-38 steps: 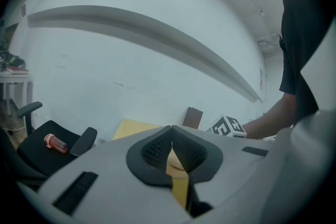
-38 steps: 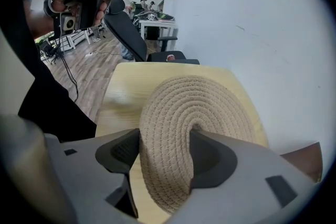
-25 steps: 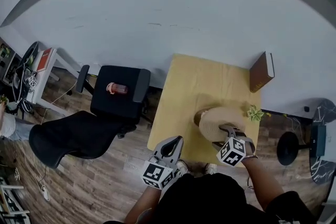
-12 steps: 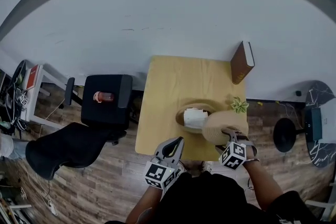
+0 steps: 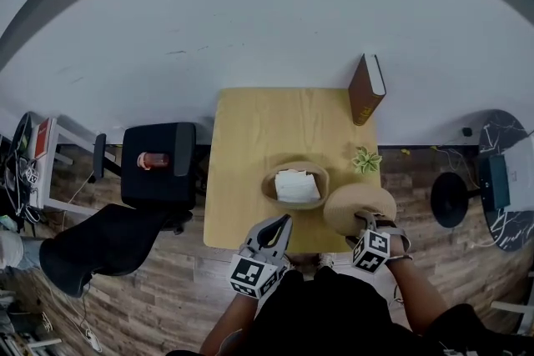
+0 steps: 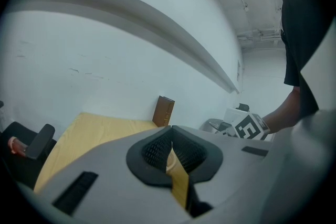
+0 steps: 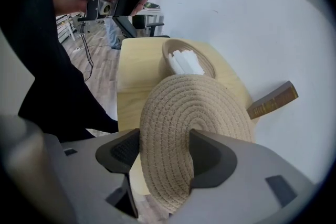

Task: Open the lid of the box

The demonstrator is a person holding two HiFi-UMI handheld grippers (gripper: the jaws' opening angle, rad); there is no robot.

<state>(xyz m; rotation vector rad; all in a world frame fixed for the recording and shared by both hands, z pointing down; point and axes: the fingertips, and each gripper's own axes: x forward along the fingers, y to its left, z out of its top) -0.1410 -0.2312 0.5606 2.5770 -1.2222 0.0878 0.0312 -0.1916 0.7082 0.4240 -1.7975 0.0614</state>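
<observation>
A round woven box (image 5: pixel 271 179) stands uncovered on the yellow table (image 5: pixel 275 121), with white paper (image 5: pixel 296 186) showing inside. Its flat woven lid (image 5: pixel 359 206) is off the box, to its right near the table's front edge. My right gripper (image 5: pixel 365 221) is shut on the lid's near rim. In the right gripper view the lid (image 7: pixel 194 113) sits tilted between the two pads, and the box (image 7: pixel 167 52) lies beyond it. My left gripper (image 5: pixel 265 239) hangs at the table's front edge, shut and holding nothing, clear of the box.
A brown book (image 5: pixel 365 89) stands upright at the table's back right against the white wall. A small green plant (image 5: pixel 365 159) sits right of the box. A black chair (image 5: pixel 154 162) is left of the table and a black stool (image 5: pixel 450 200) is to the right.
The lid has moved rightward off the box, held by the right gripper, and the white paper inside now shows. The left gripper has stayed at the table's front edge.
</observation>
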